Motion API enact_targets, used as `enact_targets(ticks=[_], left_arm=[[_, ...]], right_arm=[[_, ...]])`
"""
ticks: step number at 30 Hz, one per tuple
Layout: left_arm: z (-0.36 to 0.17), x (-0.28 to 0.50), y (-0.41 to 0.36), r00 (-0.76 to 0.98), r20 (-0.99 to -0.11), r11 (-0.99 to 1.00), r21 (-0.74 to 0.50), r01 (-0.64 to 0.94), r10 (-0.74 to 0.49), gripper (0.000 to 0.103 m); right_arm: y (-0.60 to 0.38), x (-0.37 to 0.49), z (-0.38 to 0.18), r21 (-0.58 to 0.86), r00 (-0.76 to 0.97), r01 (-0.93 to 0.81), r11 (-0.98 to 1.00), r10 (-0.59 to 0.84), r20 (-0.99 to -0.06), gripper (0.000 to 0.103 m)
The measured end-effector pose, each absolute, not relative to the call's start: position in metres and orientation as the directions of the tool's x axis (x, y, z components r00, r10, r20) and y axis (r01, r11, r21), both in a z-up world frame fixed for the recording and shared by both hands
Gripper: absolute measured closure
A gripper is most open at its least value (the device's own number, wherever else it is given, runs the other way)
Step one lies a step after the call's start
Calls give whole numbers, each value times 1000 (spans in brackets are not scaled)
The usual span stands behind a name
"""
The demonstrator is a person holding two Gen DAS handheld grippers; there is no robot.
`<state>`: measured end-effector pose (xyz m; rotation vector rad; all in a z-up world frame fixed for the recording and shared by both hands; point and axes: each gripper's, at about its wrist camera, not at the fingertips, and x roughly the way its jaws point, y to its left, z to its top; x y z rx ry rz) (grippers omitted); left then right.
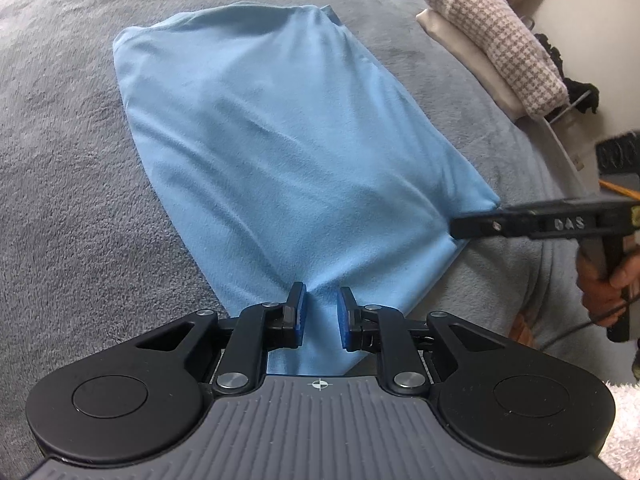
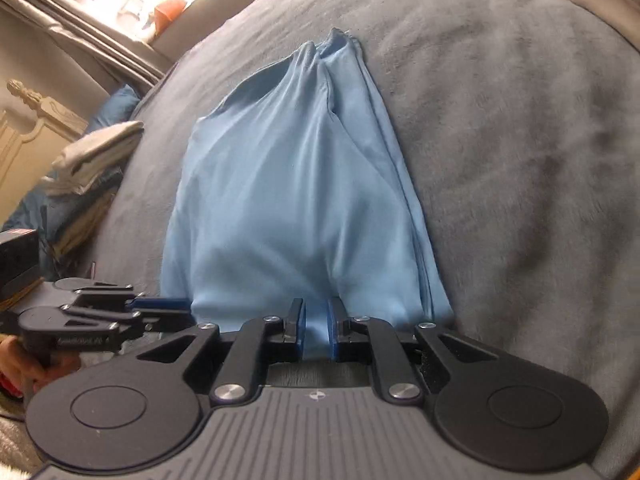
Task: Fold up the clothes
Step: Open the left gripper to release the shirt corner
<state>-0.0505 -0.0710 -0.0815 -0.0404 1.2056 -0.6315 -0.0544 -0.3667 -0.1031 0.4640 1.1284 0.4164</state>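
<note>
Light-blue garment (image 1: 280,140) spread flat on grey plush bed cover (image 1: 60,160). Near edge of garment pinched by both tools: left hand-held gripper (image 1: 322,312) narrow, cloth bunched between blue pads; right hand-held gripper (image 2: 316,330) narrow too, clamped on fabric at the neighbouring corner. Beyond the garment's far side, folded checked cloth (image 1: 492,36) stacked on pale cloth.

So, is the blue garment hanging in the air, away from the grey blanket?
No, the blue garment lies spread on the grey blanket.
</note>
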Motion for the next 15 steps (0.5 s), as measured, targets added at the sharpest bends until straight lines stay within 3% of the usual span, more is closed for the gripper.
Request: enact_targets(ticks=[6, 10, 13, 15], left_arm=[[-83, -49, -73, 201, -859, 835, -360, 417, -471, 86], [-83, -51, -74, 201, -864, 838, -351, 418, -462, 86], [-83, -52, -77, 204, -871, 842, -333, 423, -447, 86], [-82, -52, -80, 204, -874, 844, -326, 427, -441, 85]], right_arm=[[-364, -71, -83, 438, 328, -107, 892, 448, -832, 90], [-361, -74, -60, 476, 369, -161, 864, 500, -783, 88], [-349, -65, -51, 486, 407, -188, 854, 518, -753, 78], [-346, -53, -53, 484, 414, -191, 854, 518, -749, 78]])
